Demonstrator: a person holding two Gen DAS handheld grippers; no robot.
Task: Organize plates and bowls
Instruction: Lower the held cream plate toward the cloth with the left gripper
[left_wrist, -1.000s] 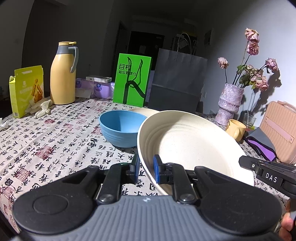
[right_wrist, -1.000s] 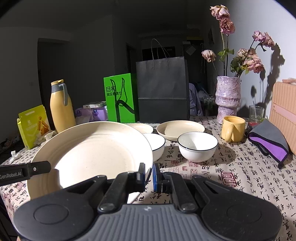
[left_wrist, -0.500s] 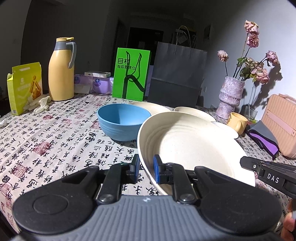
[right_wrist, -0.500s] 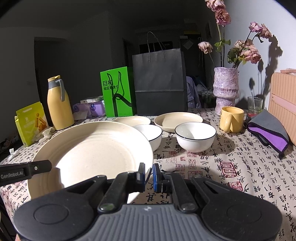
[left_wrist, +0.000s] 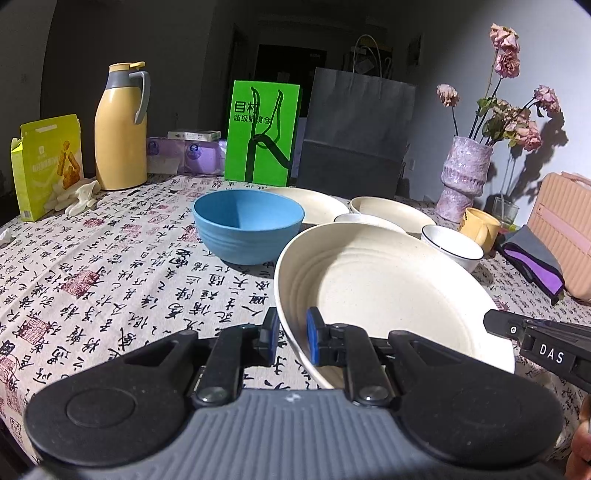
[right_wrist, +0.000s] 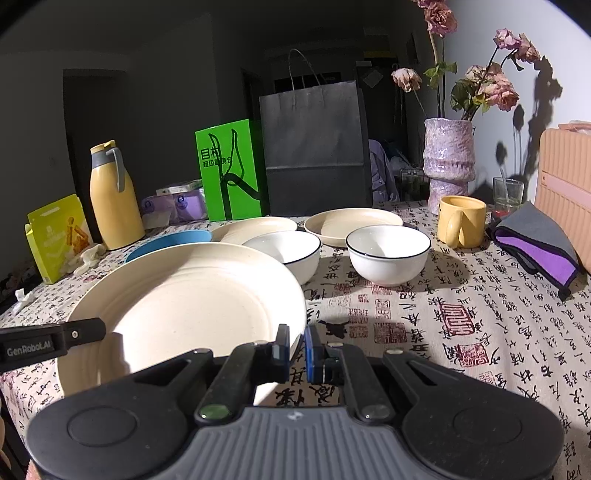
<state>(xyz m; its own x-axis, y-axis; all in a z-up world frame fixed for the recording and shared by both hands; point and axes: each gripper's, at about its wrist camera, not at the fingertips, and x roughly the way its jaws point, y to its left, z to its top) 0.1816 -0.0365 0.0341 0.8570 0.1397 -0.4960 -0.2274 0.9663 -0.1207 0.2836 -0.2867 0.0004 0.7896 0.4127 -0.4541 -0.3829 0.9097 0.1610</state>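
A large cream plate (left_wrist: 388, 291) is held above the table by both grippers. My left gripper (left_wrist: 290, 334) is shut on its left rim. My right gripper (right_wrist: 295, 349) is shut on its right rim, with the plate (right_wrist: 184, 306) spreading to the left. A blue bowl (left_wrist: 247, 225) stands behind the plate on the left. Two white bowls with dark rims (right_wrist: 286, 251) (right_wrist: 388, 253) stand behind it on the right. Two smaller cream plates (right_wrist: 255, 229) (right_wrist: 352, 225) lie further back.
At the back stand a yellow jug (left_wrist: 120, 129), a green box (left_wrist: 262, 133), a black paper bag (left_wrist: 354, 136) and a purple vase (right_wrist: 448, 158). A yellow mug (right_wrist: 461, 221), a purple cloth (right_wrist: 535, 243) and a pink case (right_wrist: 565, 177) are on the right. A yellow carton (left_wrist: 46, 162) stands at left.
Both grippers have lifted the large cream plate a little higher, so more of the plates and bowls behind it show. The grip has not changed.
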